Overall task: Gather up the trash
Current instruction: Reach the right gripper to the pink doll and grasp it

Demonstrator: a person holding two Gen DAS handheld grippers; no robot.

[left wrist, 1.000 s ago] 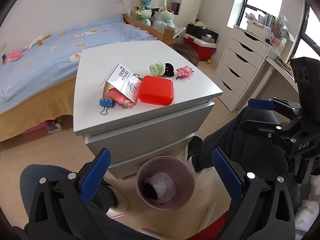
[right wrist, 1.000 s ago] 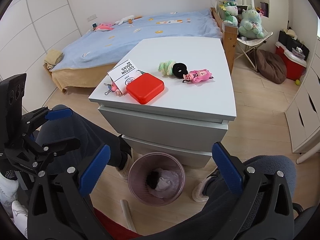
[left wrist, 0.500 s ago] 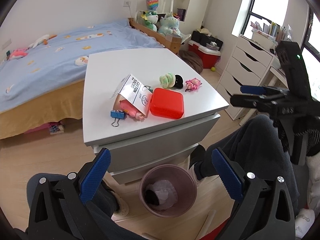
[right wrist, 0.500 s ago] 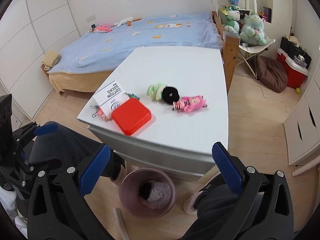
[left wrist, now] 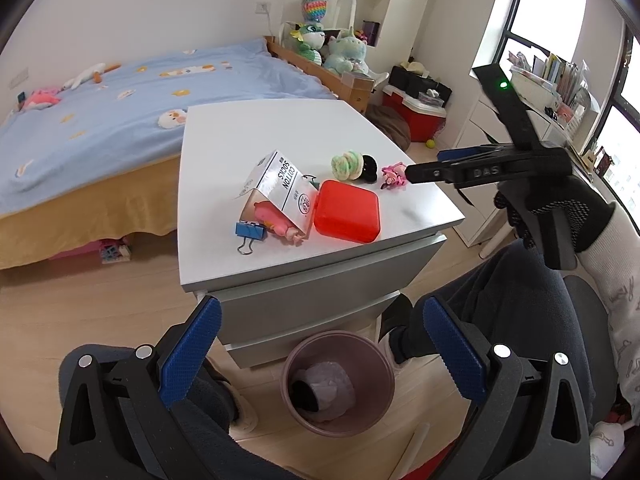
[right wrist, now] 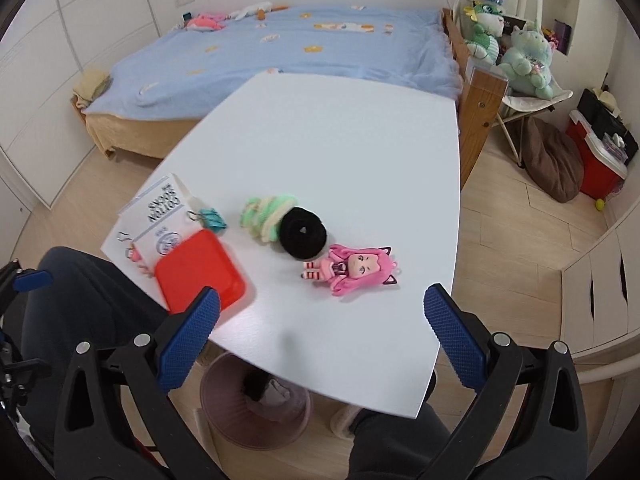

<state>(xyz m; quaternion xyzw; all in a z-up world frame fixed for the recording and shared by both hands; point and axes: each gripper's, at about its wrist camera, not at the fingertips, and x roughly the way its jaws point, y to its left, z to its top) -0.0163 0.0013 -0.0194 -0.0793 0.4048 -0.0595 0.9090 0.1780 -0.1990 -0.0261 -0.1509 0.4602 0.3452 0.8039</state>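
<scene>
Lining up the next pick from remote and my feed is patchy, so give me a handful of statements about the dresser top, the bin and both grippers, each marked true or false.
1. The right gripper is open above the pink doll. True.
2. The left gripper holds the red case. False: it is open and empty, and the case lies on the dresser top.
3. The black scrunchie touches the green scrunchie. True.
4. The trash bin stands on the dresser. False: it is on the floor in front of the drawers.
5. The bin is empty. False: crumpled white and dark items lie inside.
</scene>
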